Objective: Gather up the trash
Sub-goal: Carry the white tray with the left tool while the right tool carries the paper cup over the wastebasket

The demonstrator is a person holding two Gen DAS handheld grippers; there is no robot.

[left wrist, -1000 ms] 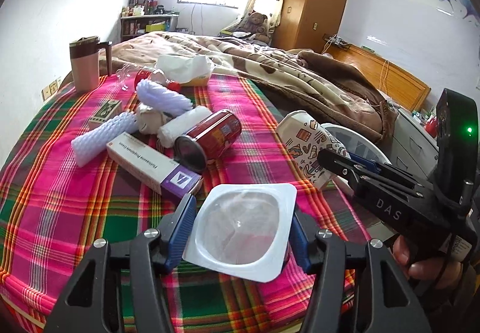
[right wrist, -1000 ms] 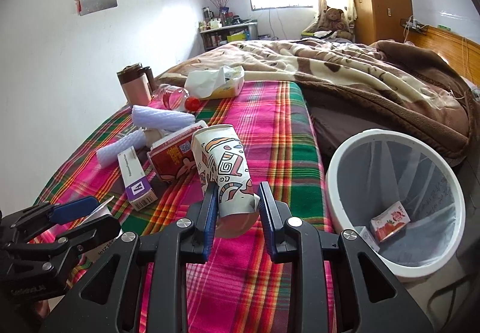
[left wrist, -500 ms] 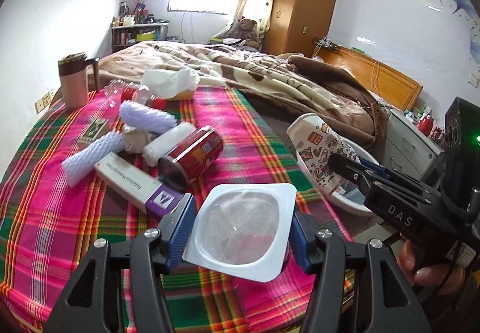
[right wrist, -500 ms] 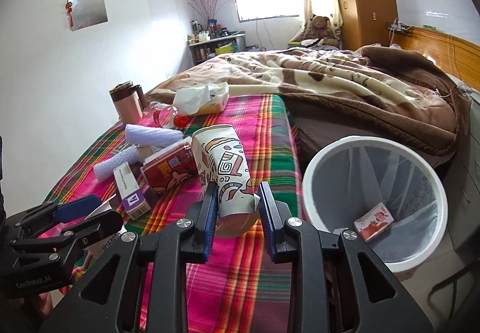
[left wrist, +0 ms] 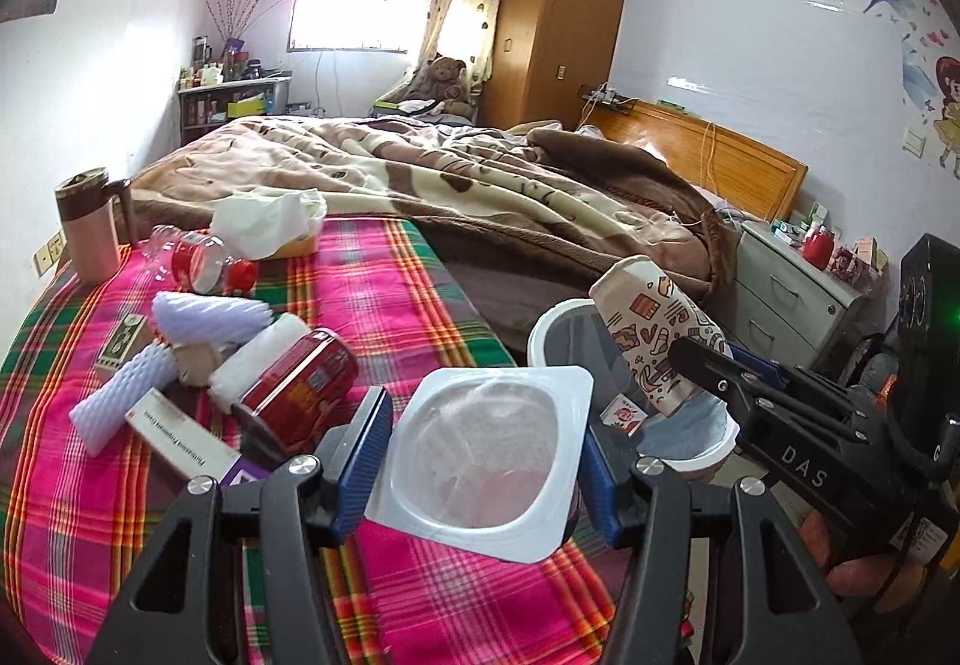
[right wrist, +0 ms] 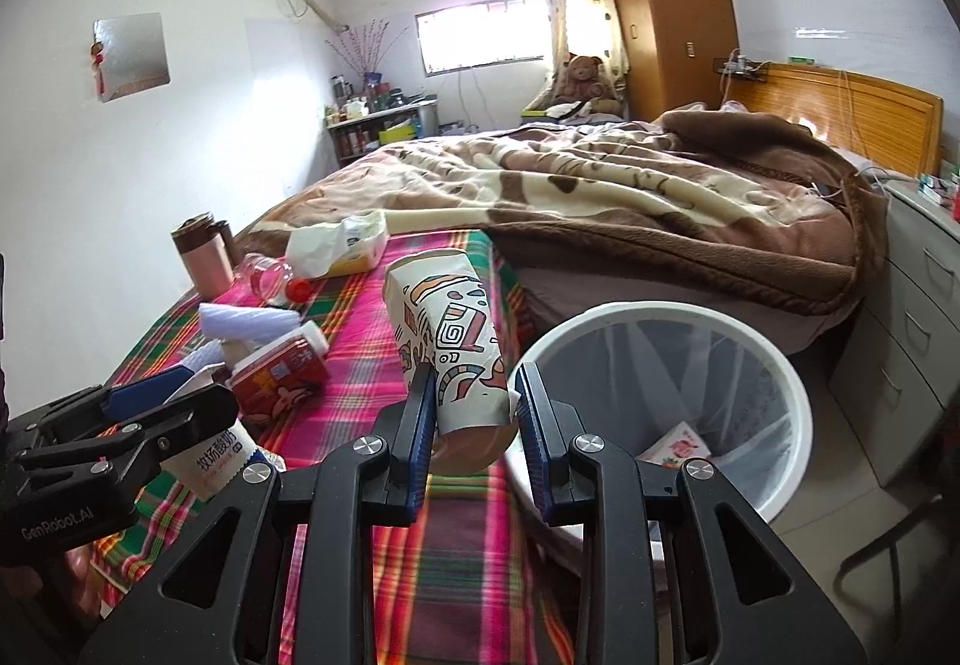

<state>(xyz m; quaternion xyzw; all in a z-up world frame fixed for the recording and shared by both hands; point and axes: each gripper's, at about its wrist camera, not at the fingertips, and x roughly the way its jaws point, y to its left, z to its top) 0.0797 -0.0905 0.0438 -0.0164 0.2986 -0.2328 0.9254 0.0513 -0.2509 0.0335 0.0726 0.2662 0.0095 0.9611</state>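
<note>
Carrying is the step: left gripper [left wrist: 483, 452] clamps a yogurt cup [left wrist: 480, 449], right gripper [right wrist: 471, 419] pinches a patterned paper cup [right wrist: 450, 347] (both near the bin [right wrist: 786, 395]), needing release over it.

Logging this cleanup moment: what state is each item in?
Left tool: shut on yogurt cup, empty.
Right tool: shut on paper cup, squashed.
Trash bin: lined, wrapper inside.
Red can: lying on its side.
Plastic bottle: lying down, capped.
</note>
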